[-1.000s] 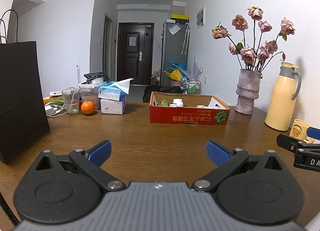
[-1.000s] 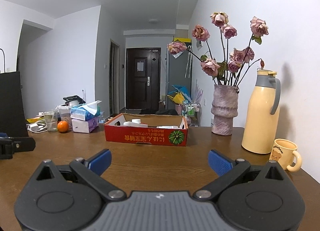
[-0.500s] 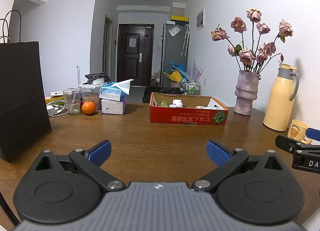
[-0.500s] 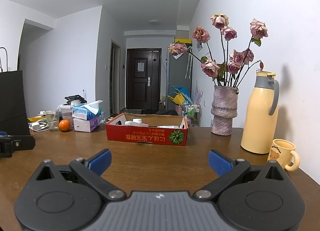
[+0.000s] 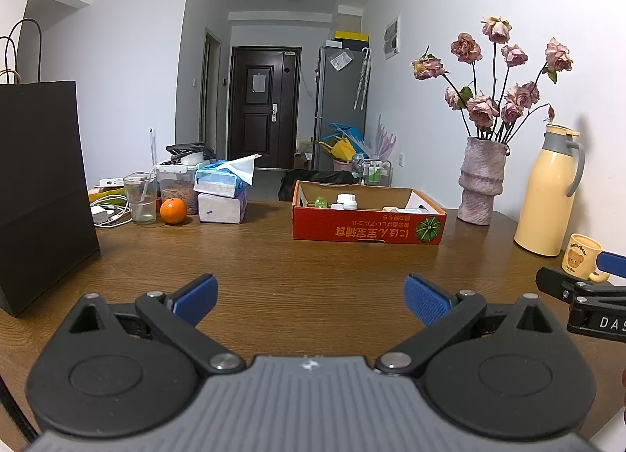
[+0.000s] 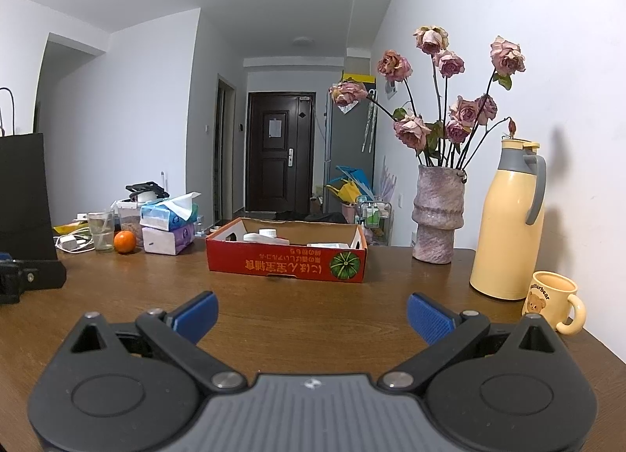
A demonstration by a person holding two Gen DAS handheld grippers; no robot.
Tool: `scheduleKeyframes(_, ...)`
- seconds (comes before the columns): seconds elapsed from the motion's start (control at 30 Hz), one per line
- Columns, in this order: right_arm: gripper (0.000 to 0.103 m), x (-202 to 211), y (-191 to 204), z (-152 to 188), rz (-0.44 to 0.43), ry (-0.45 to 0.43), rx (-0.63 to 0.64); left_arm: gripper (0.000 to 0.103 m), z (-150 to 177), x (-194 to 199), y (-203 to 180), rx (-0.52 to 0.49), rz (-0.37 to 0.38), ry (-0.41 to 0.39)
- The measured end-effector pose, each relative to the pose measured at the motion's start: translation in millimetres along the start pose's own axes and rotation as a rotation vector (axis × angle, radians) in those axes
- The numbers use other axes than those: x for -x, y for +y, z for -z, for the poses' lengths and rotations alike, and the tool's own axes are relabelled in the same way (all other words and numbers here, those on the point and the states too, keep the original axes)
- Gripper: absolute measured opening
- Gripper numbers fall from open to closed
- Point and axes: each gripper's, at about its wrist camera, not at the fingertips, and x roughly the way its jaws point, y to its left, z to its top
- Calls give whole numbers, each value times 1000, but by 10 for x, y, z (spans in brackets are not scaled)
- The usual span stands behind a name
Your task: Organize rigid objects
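A red cardboard box (image 5: 367, 229) (image 6: 285, 262) stands on the wooden table, holding white bottles (image 5: 346, 201) (image 6: 266, 236) and a small green item (image 5: 320, 202). A yellow bear mug (image 5: 581, 261) (image 6: 549, 301) and a cream thermos jug (image 5: 545, 189) (image 6: 508, 217) stand at the right by the wall. My left gripper (image 5: 311, 293) hovers low over the near table, open and empty. My right gripper (image 6: 311, 313) is likewise open and empty, level with the left one; its finger shows at the right edge of the left wrist view.
A vase of dried roses (image 5: 481, 178) (image 6: 438, 229) stands by the wall. A tall black paper bag (image 5: 39, 186) fills the left. Behind it: a glass (image 5: 140, 197), an orange (image 5: 173, 211), stacked tissue packs (image 5: 223, 193), cables and a food container.
Both grippers have risen slightly and eased back, so the box and table objects sit a little lower in view. The jaws stay open.
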Motion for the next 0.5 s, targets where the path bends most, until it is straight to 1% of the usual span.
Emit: scheduleKeyframes(0.5, 103, -79, -4, 4, 3, 17, 5, 103, 25, -4, 40, 7, 3, -6)
